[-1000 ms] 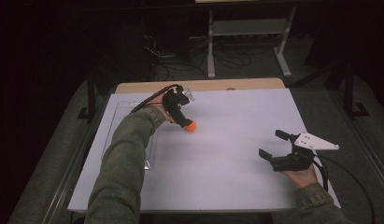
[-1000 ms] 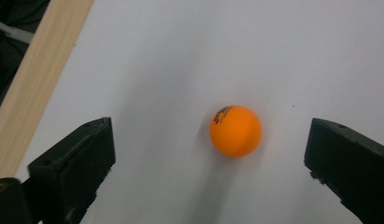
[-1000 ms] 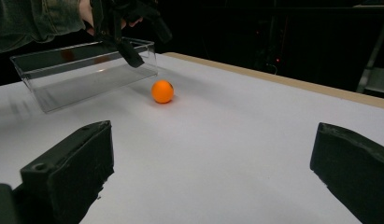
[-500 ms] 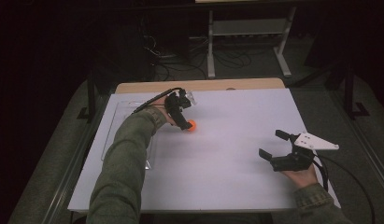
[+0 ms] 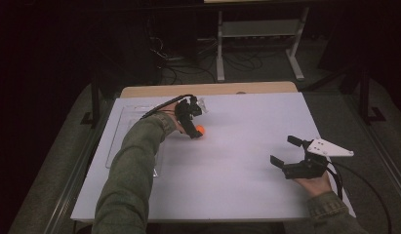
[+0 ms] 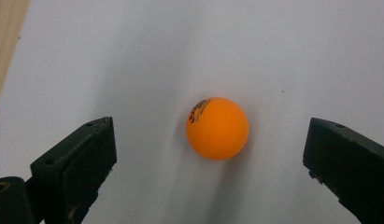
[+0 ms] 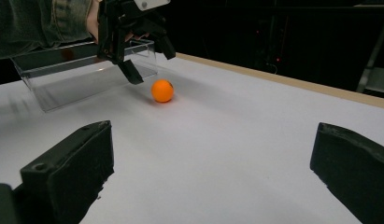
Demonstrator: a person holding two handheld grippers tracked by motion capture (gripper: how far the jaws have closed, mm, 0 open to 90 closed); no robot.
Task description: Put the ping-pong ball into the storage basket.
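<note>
A: What takes up most of the scene?

B: A white table [image 5: 247, 195], lit against a dark room, with a strip of bare wood along its far edge. A clear plastic tray [image 7: 82, 77] rests on its far left part.

A: And the person?

B: Two green sleeves come in from the near side. The left gripper [image 5: 194, 127] is stretched toward the far left of the table, just beside the tray. The right gripper [image 5: 286, 155] sits near the right edge, well apart from everything else (its grey three-cornered plate shows on top).

A: Are the tongs gripping anything?

B: No. The left gripper's jaws are spread wide, with open space on both sides of the orange ball [image 6: 217, 128]. The right gripper's jaws are likewise released, with bare table between them.

A: Where is the ball exactly?

B: On the table surface, between the left jaws but touching neither, near the tray's end wall and outside it. It carries small dark print.
</note>
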